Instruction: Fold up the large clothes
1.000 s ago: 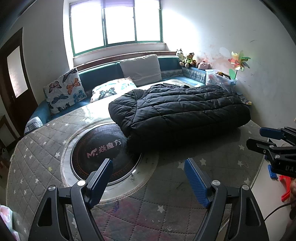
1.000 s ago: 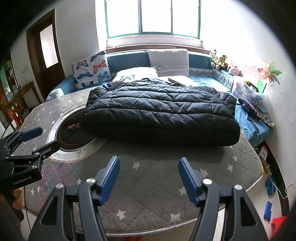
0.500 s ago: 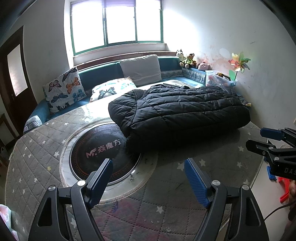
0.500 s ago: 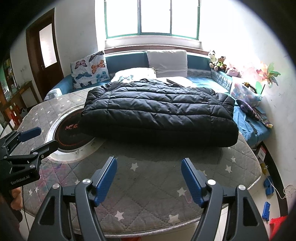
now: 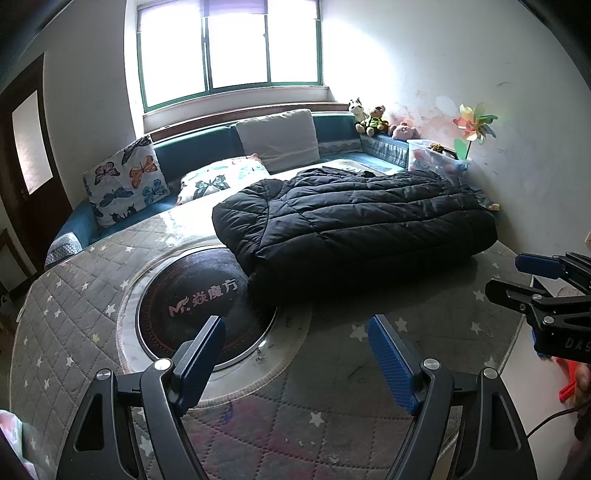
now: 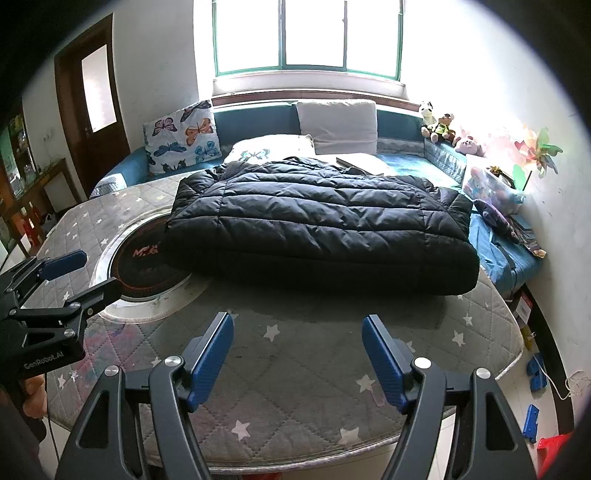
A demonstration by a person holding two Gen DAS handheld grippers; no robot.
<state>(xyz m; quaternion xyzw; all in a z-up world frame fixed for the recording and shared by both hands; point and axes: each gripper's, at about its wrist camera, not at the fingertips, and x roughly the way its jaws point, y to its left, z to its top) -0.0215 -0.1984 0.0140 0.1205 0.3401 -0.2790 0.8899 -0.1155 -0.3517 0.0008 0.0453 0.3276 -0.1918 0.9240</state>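
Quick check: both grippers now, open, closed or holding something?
Left gripper: open, holding nothing.
Right gripper: open, holding nothing.

It was a lived-in home sitting room, shown by the blue corner sofa (image 6: 402, 122) under the window (image 6: 306, 35), butterfly cushions (image 6: 183, 138), plush toys (image 6: 441, 127) and a paper pinwheel (image 5: 474, 122).

The right gripper (image 6: 297, 356) is opening a little wider over the table (image 6: 295, 387), nothing between its jaws.
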